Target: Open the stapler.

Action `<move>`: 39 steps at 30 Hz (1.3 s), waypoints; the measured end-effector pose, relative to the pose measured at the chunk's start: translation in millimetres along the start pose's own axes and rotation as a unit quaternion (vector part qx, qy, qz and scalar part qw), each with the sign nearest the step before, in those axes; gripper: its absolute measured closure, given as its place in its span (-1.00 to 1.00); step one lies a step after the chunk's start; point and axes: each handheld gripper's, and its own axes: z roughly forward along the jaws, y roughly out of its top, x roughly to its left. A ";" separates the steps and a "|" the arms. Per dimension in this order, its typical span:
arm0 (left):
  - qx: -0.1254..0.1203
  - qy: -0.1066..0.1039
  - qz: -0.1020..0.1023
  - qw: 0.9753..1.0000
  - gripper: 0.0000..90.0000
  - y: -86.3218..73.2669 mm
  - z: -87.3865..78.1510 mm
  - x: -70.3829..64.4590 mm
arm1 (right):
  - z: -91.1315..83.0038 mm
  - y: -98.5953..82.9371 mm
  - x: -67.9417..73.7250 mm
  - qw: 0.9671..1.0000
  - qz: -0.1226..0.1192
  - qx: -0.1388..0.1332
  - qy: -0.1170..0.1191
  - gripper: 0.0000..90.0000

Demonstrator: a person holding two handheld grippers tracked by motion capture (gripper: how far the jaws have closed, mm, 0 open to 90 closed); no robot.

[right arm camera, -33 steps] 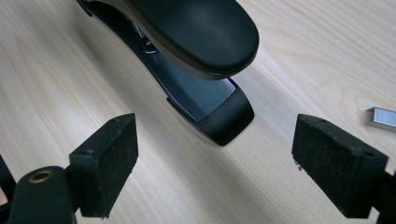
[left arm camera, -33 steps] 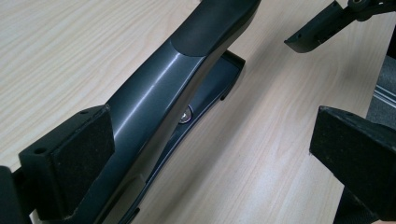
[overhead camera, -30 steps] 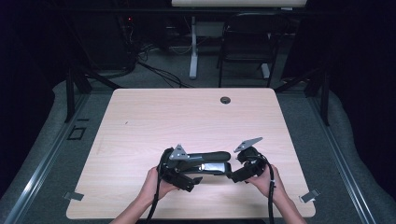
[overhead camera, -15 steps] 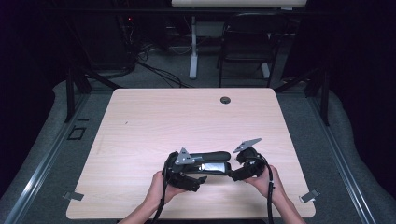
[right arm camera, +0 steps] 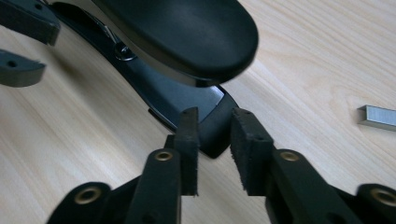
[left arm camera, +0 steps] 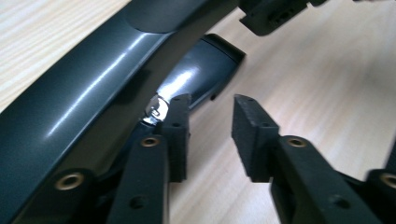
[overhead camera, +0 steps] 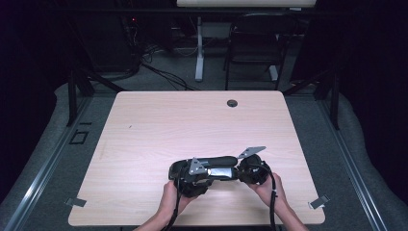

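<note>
The pale wooden table (overhead camera: 144, 125) is showing a smooth, matt top with fine straight grain. The dark grey plastic stapler (left arm camera: 107, 88) is shining glossy along its long arm, and a small bright metal piece (left arm camera: 156, 109) is glinting beside the left gripper (left arm camera: 210, 135), whose black pads (left arm camera: 250, 135) are looking matt and slightly rough. In the right gripper view the stapler's rounded black top is catching a soft sheen, and a strip of silvery metal staples (right arm camera: 377, 116) is lying on the wood near the right gripper (right arm camera: 215, 149).
</note>
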 end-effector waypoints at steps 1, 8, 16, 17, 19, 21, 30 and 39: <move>-0.003 0.002 -0.003 1.000 0.66 -0.3 1.2 -0.8 | 3.2 -0.5 2.7 1.000 0.003 -0.001 -0.001 0.72; -0.015 0.024 -0.021 0.999 1.00 -2.8 14.8 -6.9 | 15.1 -7.5 7.7 1.000 0.013 -0.004 -0.008 0.83; -0.029 0.037 -0.043 0.998 1.00 -5.4 27.1 -0.8 | 22.7 -10.2 13.5 0.999 0.025 -0.019 -0.016 0.86; -0.027 0.037 -0.040 0.998 1.00 -4.6 28.1 -0.8 | 23.0 -10.2 13.1 0.999 0.024 -0.014 -0.019 0.86; -0.033 0.040 -0.041 0.998 1.00 -4.2 29.8 -0.4 | 25.1 -12.0 12.1 0.999 0.030 -0.019 -0.017 0.86; -0.038 0.045 -0.037 0.998 1.00 -4.0 30.5 -0.4 | 25.1 -12.4 10.3 0.999 0.034 -0.020 -0.015 0.86; -0.058 0.032 -0.050 0.997 1.00 -3.5 39.2 -2.7 | 25.6 -17.9 1.2 0.997 0.067 -0.036 0.009 0.78; -0.077 0.036 -0.047 0.995 1.00 -1.5 41.4 -1.1 | 25.6 -17.8 9.5 0.998 0.043 -0.040 -0.011 0.86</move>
